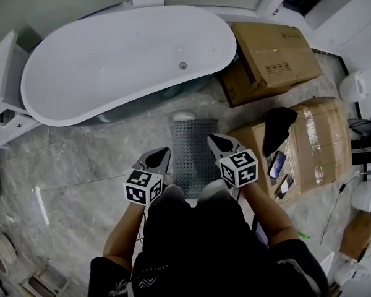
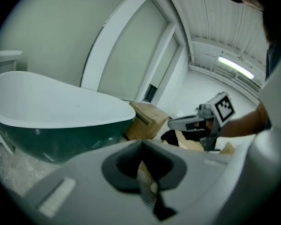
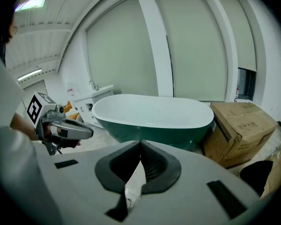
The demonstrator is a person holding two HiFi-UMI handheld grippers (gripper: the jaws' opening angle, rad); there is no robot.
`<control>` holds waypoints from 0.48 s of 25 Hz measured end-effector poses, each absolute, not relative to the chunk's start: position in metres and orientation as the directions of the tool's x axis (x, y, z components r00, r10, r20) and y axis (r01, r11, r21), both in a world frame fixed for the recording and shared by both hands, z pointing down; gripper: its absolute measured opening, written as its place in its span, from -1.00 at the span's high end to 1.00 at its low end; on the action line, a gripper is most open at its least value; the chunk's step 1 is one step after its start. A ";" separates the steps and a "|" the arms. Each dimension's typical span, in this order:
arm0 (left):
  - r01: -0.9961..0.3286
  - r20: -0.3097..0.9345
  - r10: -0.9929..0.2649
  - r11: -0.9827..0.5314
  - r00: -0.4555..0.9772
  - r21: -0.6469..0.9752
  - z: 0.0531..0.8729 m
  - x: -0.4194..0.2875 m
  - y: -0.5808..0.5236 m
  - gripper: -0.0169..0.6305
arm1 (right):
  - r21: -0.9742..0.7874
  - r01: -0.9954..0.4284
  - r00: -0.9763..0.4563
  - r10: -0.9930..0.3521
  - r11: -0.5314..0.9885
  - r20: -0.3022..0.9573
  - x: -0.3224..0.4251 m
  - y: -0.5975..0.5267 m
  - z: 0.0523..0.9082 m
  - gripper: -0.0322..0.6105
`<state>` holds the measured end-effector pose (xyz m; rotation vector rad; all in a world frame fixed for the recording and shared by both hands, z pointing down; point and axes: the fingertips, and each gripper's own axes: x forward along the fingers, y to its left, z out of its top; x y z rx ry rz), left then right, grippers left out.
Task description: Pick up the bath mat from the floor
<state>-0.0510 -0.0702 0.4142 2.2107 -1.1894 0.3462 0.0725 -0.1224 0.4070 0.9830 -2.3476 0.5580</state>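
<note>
Both jaw pairs are closed together and empty. The left gripper (image 1: 164,151) and right gripper (image 1: 213,140) hover on either side of the grey bath mat (image 1: 195,156), which lies flat on the floor before the bathtub (image 1: 111,54). Print on the cardboard box (image 1: 269,57) is unreadable.

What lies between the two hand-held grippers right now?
The grey bath mat, flat on the floor, lies between the left hand-held gripper and the right hand-held gripper, in the head view.
</note>
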 end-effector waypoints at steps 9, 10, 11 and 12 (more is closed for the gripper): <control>-0.824 0.460 -0.705 -0.330 0.540 0.462 0.438 0.029 -0.078 0.93 | -0.118 -0.591 -0.626 -0.362 0.798 0.690 0.127 -0.124 0.456 0.90; -0.829 0.471 -0.700 -0.334 0.537 0.449 0.444 0.036 -0.078 0.93 | -0.122 -0.581 -0.629 -0.348 0.805 0.695 0.132 -0.125 0.463 0.90; -0.835 0.484 -0.696 -0.335 0.531 0.436 0.451 0.042 -0.079 0.93 | -0.127 -0.573 -0.629 -0.336 0.809 0.701 0.136 -0.126 0.471 0.90; -0.842 0.496 -0.693 -0.333 0.524 0.424 0.457 0.047 -0.079 0.93 | -0.134 -0.568 -0.630 -0.325 0.812 0.705 0.140 -0.127 0.478 0.90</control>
